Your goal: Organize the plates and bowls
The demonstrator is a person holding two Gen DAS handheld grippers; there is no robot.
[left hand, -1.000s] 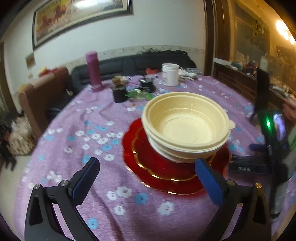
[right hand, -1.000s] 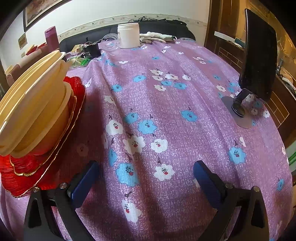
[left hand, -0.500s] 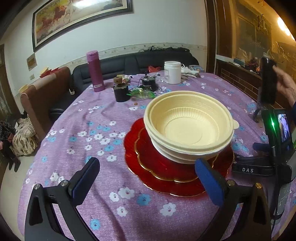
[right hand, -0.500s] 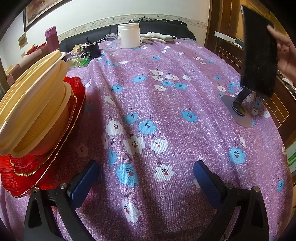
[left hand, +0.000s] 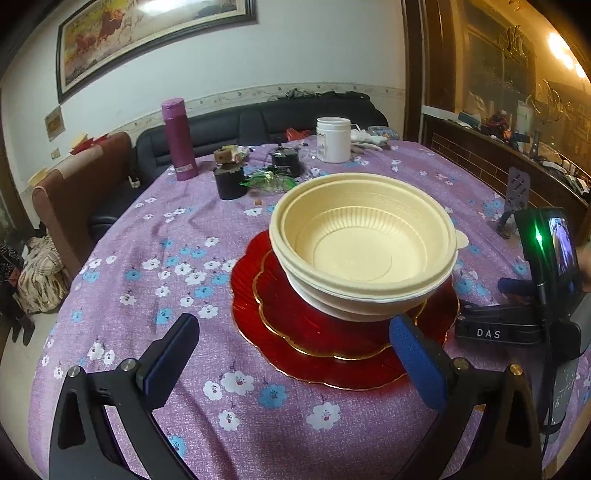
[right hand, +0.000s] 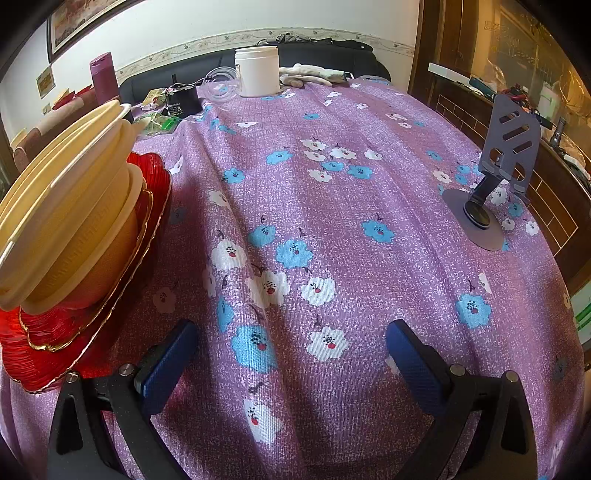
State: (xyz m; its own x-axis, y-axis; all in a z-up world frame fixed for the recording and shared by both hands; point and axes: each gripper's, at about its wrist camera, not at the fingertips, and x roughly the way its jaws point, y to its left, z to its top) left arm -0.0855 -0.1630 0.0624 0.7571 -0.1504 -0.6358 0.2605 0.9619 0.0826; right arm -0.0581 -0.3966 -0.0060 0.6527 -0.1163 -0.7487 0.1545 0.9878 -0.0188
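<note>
bowls: cream bowls (left hand: 364,251) nested in one stack, sat upright on the red plates (left hand: 295,325), roughly mid-worktop
plates: two red gold-rimmed plates, smaller on top of larger, flat on the purple floral cloth (left hand: 147,280)
left gripper (left hand: 295,354): fingers were spread wide, nothing between them; hovered just in front of the plate stack, right pad over the near plate rim, contact unclear
right gripper (right hand: 291,354): fingers also wide apart and empty, over bare cloth; stack was off to its left, bowls (right hand: 70,206) and plates (right hand: 85,325) at the frame edge
right gripper from left view: its body with "DAS" label (left hand: 495,332) sat just right of the plates, green light lit on the device above it
far worktop: white jar (left hand: 333,139), magenta flask (left hand: 178,139), dark jar (left hand: 229,181), small black item (left hand: 285,162), green wrapper (left hand: 271,180), all well apart from the stack
right edge: grey phone stand (right hand: 495,173) stood on the cloth, nothing on it
background: black sofa (left hand: 258,122) behind worktop, framed painting (left hand: 147,33) on the wall
</note>
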